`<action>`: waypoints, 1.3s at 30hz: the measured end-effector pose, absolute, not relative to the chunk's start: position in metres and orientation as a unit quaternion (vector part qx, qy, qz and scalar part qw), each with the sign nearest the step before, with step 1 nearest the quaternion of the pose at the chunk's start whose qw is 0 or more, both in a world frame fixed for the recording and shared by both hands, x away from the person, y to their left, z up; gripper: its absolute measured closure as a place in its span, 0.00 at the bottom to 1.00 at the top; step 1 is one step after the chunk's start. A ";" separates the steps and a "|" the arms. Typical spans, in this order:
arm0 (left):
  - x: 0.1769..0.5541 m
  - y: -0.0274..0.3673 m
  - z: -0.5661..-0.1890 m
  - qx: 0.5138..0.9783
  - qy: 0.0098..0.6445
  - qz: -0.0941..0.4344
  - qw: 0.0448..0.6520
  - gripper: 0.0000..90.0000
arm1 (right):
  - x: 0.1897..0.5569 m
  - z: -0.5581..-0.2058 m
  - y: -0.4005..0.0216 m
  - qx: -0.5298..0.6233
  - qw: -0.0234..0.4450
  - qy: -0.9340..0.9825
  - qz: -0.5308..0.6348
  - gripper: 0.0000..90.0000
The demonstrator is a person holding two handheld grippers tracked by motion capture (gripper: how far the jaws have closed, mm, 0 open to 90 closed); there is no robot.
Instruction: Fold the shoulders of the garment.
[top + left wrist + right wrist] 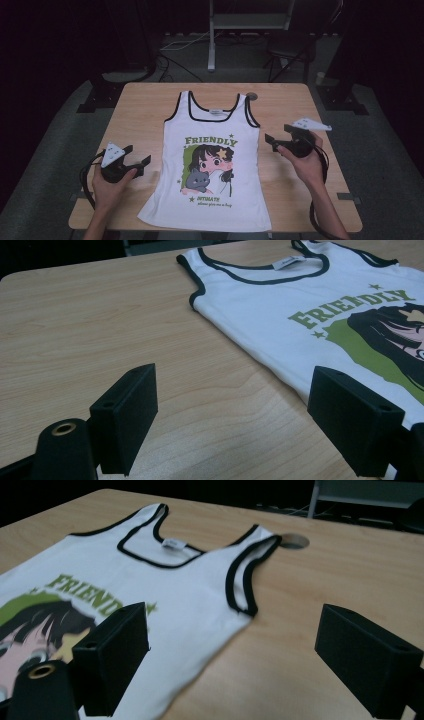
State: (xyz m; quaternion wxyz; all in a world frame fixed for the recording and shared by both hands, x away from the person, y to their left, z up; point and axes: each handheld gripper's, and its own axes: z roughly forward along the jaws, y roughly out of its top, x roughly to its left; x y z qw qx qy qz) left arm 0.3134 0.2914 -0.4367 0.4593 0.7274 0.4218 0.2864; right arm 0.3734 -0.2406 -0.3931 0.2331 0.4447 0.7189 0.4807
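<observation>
Wooden table [140,107], flat tank top [210,165]

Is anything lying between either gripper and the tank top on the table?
Nothing visible. The tank top lies flat, with bare table between it and the open left gripper and the open right gripper.

Tank top [210,150] reads "FRIENDLY" (green letters; smaller lines unreadable)

tank top [210,150]: soft white cloth, matt, smooth knit; dark ribbed trim at neck and armholes; flat printed picture
neck label [173,544]: small white woven tag
table [145,105]: pale wood-grain top, smooth, faint sheen
left gripper [136,157]: matt black plastic jaws
right gripper [280,136]: matt black plastic; grey plate on top
</observation>
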 end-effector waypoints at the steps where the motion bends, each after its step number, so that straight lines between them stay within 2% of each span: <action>1: 0.313 0.292 -0.437 0.727 0.422 0.286 0.460 0.22 | 0.380 -0.390 -0.238 0.444 0.231 0.720 0.480 0.15; 4: 0.313 0.292 -0.437 0.728 0.422 0.285 0.459 0.22 | 0.394 -0.384 -0.234 0.441 0.229 0.724 0.478 0.15; 8: 0.313 0.291 -0.437 0.729 0.420 0.288 0.457 0.22 | 0.430 -0.377 -0.222 0.439 0.220 0.734 0.469 0.16; 20: 0.313 0.291 -0.437 0.729 0.420 0.290 0.456 0.22 | 0.499 -0.381 -0.203 0.461 0.196 0.742 0.446 0.17; 24: 0.313 0.290 -0.437 0.730 0.419 0.292 0.454 0.22 | 0.519 -0.385 -0.200 0.472 0.186 0.739 0.443 0.22; 30: 0.313 0.290 -0.437 0.731 0.419 0.291 0.453 0.22 | 0.547 -0.397 -0.199 0.494 0.179 0.737 0.425 0.22; 39: 0.313 0.290 -0.437 0.729 0.419 0.291 0.456 0.22 | 0.572 -0.406 -0.193 0.510 0.158 0.737 0.415 0.27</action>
